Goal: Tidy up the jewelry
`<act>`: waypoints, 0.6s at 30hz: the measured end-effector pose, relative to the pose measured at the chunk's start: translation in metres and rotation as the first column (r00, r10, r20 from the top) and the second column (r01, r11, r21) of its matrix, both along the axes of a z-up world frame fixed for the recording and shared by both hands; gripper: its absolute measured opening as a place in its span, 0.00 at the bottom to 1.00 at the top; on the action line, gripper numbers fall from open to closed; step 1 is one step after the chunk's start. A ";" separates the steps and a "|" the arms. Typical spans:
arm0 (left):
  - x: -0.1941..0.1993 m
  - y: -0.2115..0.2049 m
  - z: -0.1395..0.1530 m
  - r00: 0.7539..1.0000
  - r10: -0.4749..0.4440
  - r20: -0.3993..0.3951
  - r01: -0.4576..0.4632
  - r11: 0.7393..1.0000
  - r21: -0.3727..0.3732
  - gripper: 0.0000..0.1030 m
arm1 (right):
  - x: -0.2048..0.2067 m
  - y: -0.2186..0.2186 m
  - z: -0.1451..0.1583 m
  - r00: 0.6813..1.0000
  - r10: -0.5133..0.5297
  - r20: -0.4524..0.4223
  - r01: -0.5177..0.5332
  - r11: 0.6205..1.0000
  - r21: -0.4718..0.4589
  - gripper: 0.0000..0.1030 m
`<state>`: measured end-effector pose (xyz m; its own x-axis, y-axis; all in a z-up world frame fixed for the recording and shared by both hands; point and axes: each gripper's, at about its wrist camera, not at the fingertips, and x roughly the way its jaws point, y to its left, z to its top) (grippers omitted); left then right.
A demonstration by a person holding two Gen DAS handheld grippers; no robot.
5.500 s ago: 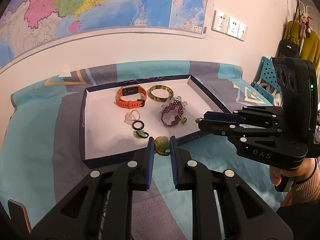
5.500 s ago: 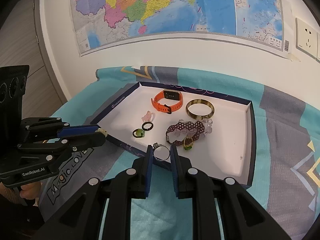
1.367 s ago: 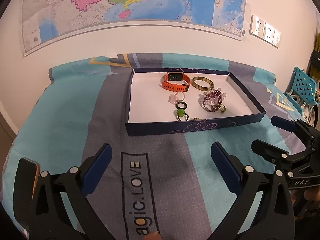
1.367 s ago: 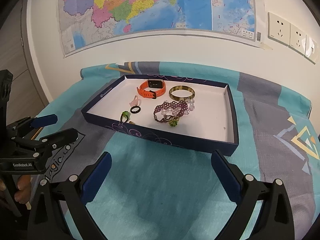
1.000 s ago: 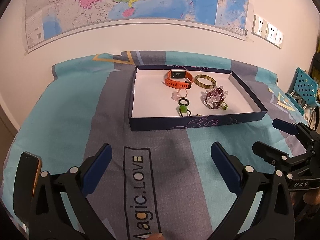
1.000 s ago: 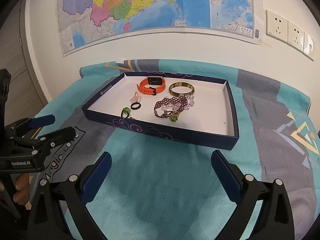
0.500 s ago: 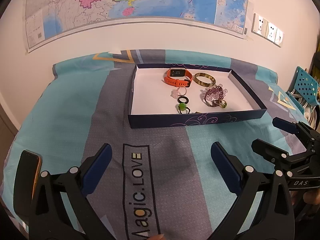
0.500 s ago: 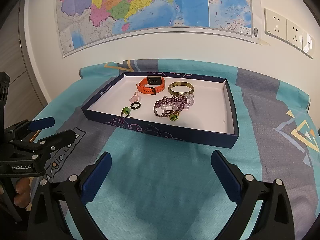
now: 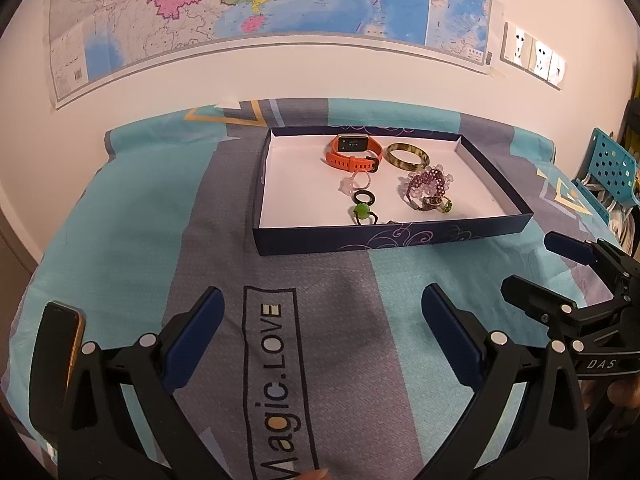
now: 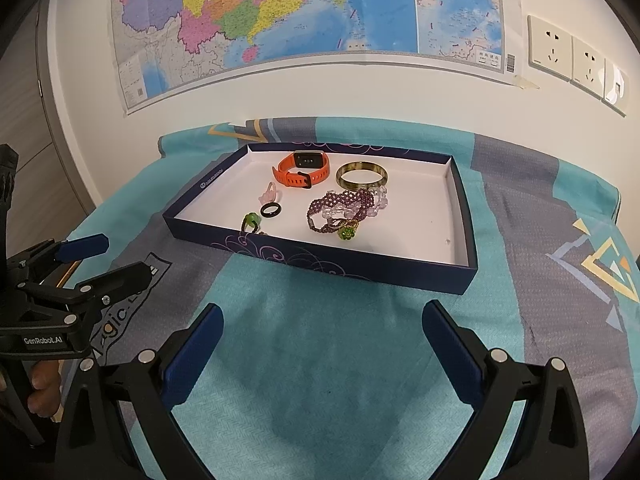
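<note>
A navy box lid (image 9: 392,236) (image 10: 328,260) with a white floor holds the jewelry: an orange smart band (image 9: 354,152) (image 10: 302,174), an olive bangle (image 9: 407,156) (image 10: 362,176), a purple beaded bracelet (image 9: 426,184) (image 10: 340,206), a pink ring (image 9: 352,182), a black ring (image 9: 364,199) (image 10: 271,211) and a green bead ring (image 9: 362,212) (image 10: 251,221). My left gripper (image 9: 322,320) hangs open above the cloth, well short of the box. My right gripper (image 10: 322,334) is open too, empty, in front of the box.
A teal and grey cloth printed "Magic.LOVE" (image 9: 276,360) covers the table. A phone (image 9: 60,344) lies at the left edge. A wall with a map (image 10: 304,12) and sockets (image 10: 576,60) stands behind. A blue perforated chair (image 9: 612,164) is at the right.
Since 5.5 s ago both grippers have let go of their rings and drawn back from the box, now standing open. Over the last second they have barely shifted.
</note>
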<state>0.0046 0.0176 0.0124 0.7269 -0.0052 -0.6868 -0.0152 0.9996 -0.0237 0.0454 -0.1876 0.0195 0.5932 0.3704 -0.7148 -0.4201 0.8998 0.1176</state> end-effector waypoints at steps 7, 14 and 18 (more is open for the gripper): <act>-0.001 -0.002 -0.001 1.000 -0.002 -0.003 0.002 1.000 0.009 0.94 | 0.001 -0.002 -0.002 1.000 -0.012 -0.008 0.012 1.000 0.000 0.93; -0.001 -0.002 -0.001 1.000 -0.002 -0.005 0.002 1.000 0.012 0.94 | 0.001 -0.002 -0.003 1.000 -0.015 -0.010 0.015 1.000 -0.002 0.93; -0.001 -0.002 -0.001 1.000 -0.005 -0.006 0.005 1.000 0.010 0.94 | 0.002 -0.002 -0.003 1.000 -0.017 -0.013 0.017 1.000 -0.001 0.93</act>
